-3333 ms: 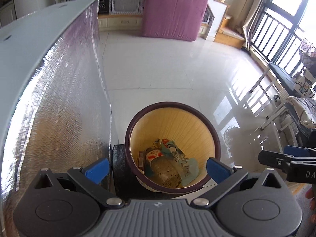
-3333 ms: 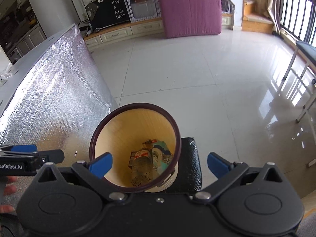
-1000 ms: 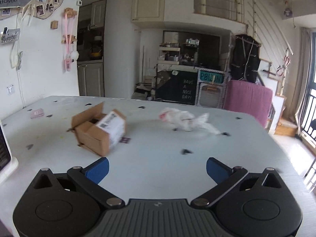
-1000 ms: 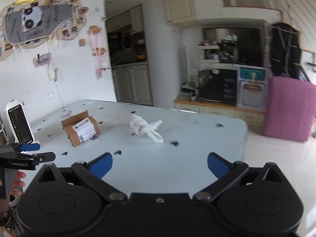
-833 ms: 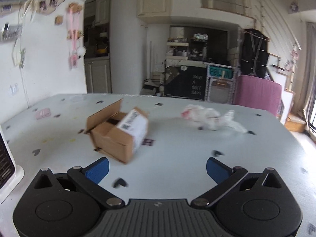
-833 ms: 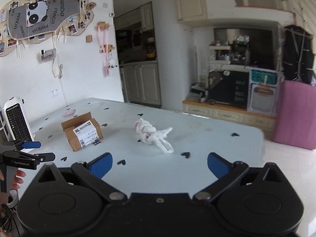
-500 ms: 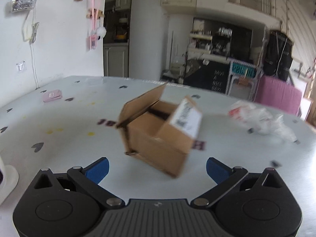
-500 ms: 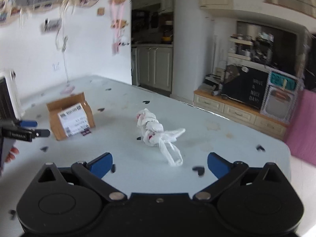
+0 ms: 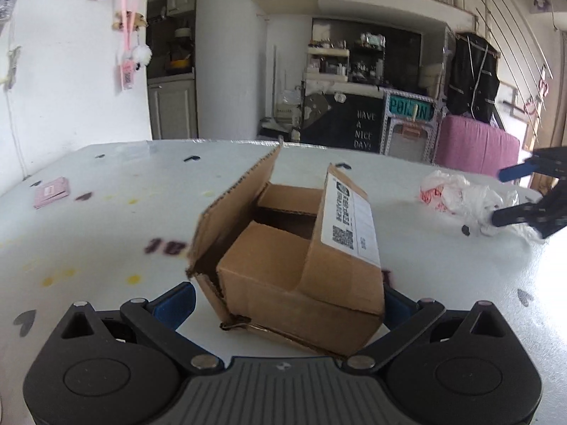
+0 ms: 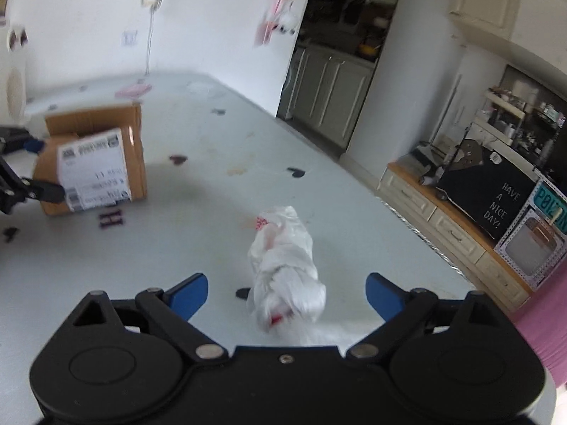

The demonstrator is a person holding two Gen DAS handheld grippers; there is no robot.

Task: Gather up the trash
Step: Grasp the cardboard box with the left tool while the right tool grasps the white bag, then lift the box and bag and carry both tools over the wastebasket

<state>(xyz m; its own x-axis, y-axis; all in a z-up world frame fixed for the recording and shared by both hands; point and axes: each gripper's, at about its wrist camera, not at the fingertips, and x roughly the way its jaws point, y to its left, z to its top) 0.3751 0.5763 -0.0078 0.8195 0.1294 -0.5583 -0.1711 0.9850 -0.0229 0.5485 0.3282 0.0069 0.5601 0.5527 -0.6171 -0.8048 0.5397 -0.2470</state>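
— Two pieces of trash, one in front of each tool. Which goes with which?

— Left gripper (image 9: 288,299) faces the cardboard box (image 9: 294,248), which sits on the table (image 9: 106,219) right between its spread blue fingers (image 9: 173,302). Right gripper (image 10: 287,295) faces the plastic bag (image 10: 285,276), also lying between its parted fingers. Neither tool is clamped on anything yet.

— How does each thing lie?

— Box: open flaps up, its labelled side toward the right finger, a corner pointing at the camera, so it sits skewed to the jaws rather than square. Bag: a knotted white bundle whose long axis runs away from the right gripper, roughly along the pointing direction, so I'd judge the jaws would close across its narrow width.

— Anything hard to read?

— Left gripper's right finger is mostly hidden behind the box; whether either pad touches cardboard I cannot tell. The bag's near end is blurred and drops behind the right gripper's body. Box and bag lie well apart. No bin shows in either view.
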